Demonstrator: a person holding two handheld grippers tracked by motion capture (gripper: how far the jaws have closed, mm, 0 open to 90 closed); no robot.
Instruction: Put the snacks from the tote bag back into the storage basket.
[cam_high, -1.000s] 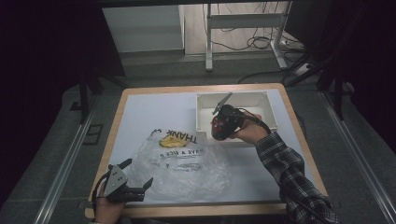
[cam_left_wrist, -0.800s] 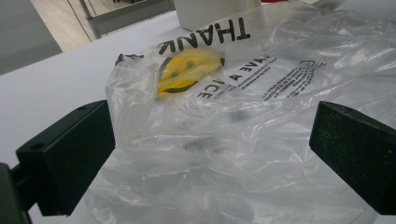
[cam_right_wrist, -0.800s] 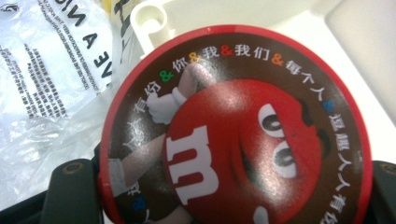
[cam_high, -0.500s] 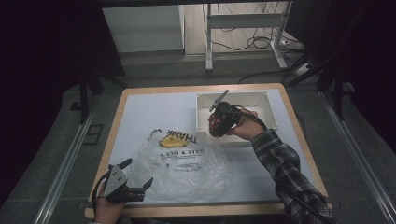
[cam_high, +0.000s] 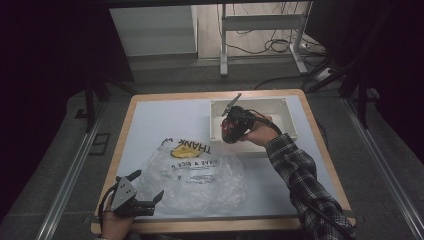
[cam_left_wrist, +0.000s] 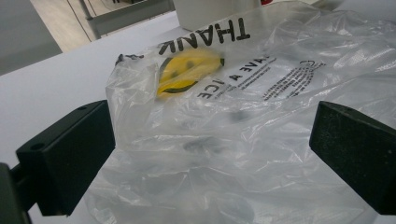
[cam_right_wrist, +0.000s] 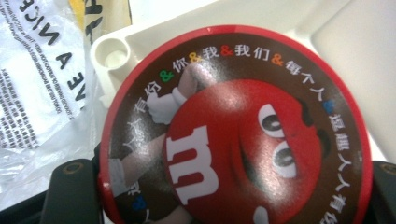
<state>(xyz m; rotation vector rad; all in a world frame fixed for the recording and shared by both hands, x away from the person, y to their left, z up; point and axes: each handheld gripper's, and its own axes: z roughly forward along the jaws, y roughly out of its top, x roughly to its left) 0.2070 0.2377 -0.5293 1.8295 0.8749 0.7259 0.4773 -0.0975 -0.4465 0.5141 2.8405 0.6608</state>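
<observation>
A round red candy tin (cam_right_wrist: 233, 130) with a cartoon face on its lid sits between the jaws of my right gripper (cam_right_wrist: 229, 193), which is shut on it. In the high view the right gripper (cam_high: 234, 126) holds the tin (cam_high: 229, 135) over the front left corner of the white box (cam_high: 280, 107). A clear plastic bag (cam_high: 200, 175) with black print and a yellow smiley lies crumpled on the table's near half. My left gripper (cam_high: 149, 185) rests at the bag's near left edge. Its jaws stand wide open around bag (cam_left_wrist: 261, 93) film, not pressing it.
The white tabletop (cam_high: 160, 120) has a wooden rim. The box's corner (cam_right_wrist: 140, 37) and printed bag film (cam_right_wrist: 37, 70) lie under the tin. A metal frame (cam_high: 260, 22) and cables stand on the floor beyond the table.
The right hand and forearm have shifted slightly left with the tin, staying over the box's corner. The left gripper has kept still.
</observation>
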